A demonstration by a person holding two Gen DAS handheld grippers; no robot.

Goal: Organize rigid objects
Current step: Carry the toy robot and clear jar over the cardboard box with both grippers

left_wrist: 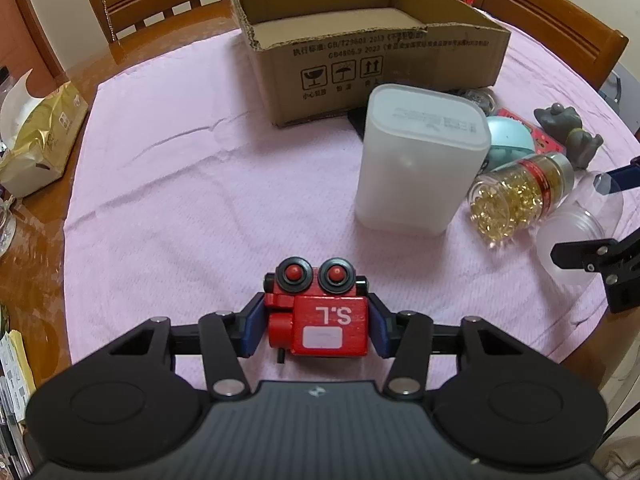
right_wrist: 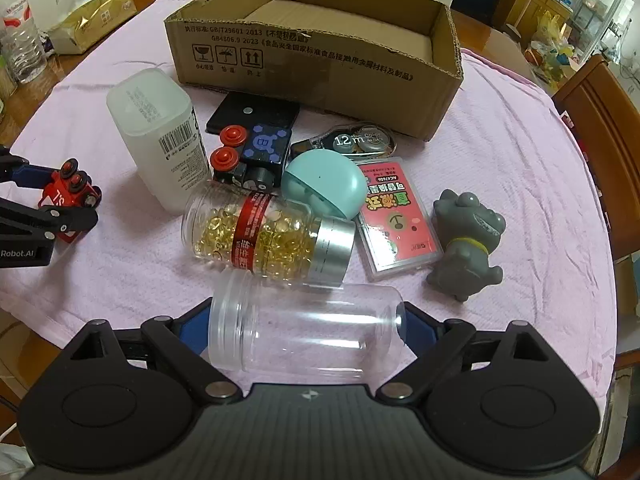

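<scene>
My left gripper (left_wrist: 318,322) is shut on a red wooden toy robot (left_wrist: 318,312) with two round eyes, just above the pink cloth; it also shows at the left of the right wrist view (right_wrist: 70,190). My right gripper (right_wrist: 306,322) is shut on a clear empty plastic jar (right_wrist: 306,330) lying sideways, its ends against the blue pads. An open cardboard box (left_wrist: 376,60) stands at the back of the table, also in the right wrist view (right_wrist: 312,56).
On the pink cloth (right_wrist: 500,152) lie a white container (right_wrist: 158,136), a capsule bottle (right_wrist: 268,236), a teal dome (right_wrist: 324,184), a card box (right_wrist: 394,220), a grey cat figure (right_wrist: 466,240), a black robot toy (right_wrist: 256,156) and correction tape (right_wrist: 352,142). Chairs stand behind the table.
</scene>
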